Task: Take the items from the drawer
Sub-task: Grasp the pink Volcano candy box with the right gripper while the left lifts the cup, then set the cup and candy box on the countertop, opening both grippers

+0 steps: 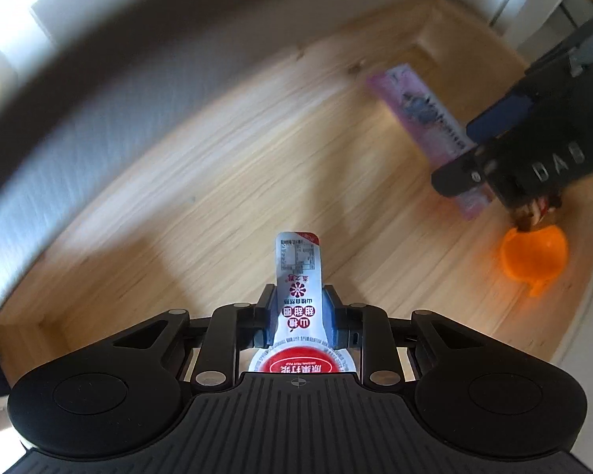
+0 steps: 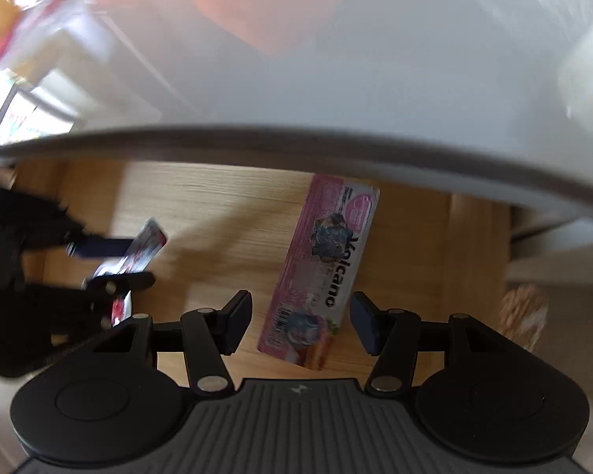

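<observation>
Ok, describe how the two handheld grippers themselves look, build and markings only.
Both are matte black plastic. The left gripper has a ribbed base plate, two round domed housings, linked bars with silver pivot pins and blue pads. The right gripper is built the same, with dark blue pads. Seen from the left wrist view, its side carries raised letters reading roughly "DAB". No sleeves or cables are clearly visible.

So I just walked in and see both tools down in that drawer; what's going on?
A person is emptying the wooden drawer with two hand-held tools. The left tool is shut on a white and red packet. The right tool is open, its fingers either side of a pink box lying on the drawer floor, not yet gripped. An orange object also sits in the drawer.
</observation>
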A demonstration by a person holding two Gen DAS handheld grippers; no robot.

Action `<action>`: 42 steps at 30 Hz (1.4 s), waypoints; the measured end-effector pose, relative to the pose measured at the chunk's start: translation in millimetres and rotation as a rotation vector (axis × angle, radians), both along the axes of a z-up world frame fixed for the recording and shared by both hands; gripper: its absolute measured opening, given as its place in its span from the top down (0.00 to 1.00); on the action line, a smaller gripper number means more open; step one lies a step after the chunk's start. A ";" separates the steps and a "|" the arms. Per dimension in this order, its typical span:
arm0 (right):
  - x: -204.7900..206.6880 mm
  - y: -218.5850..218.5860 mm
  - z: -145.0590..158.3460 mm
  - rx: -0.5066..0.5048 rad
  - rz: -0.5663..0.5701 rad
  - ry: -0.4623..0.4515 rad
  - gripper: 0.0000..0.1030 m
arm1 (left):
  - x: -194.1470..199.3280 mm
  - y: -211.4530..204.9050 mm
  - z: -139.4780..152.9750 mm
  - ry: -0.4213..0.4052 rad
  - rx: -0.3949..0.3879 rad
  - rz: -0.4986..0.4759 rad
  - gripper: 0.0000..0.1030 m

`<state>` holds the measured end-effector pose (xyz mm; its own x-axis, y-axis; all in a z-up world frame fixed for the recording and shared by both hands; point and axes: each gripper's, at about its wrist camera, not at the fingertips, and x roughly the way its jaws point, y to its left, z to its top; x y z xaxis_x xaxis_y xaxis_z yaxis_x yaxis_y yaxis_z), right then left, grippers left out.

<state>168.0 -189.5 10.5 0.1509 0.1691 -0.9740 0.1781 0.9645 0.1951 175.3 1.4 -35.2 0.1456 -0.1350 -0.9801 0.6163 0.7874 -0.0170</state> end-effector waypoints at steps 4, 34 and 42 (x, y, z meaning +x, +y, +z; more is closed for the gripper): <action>9.6 -1.0 -1.8 -0.051 -0.019 -0.003 0.46 | -8.2 -3.1 -1.1 0.014 0.000 -0.029 0.74; -30.0 -50.4 207.0 -0.023 0.146 -0.490 0.63 | 18.2 27.2 210.4 -0.446 -0.421 0.199 0.74; 41.7 -57.4 169.9 -0.244 0.032 -0.549 0.81 | 66.9 66.1 165.6 -0.463 -0.446 0.450 0.74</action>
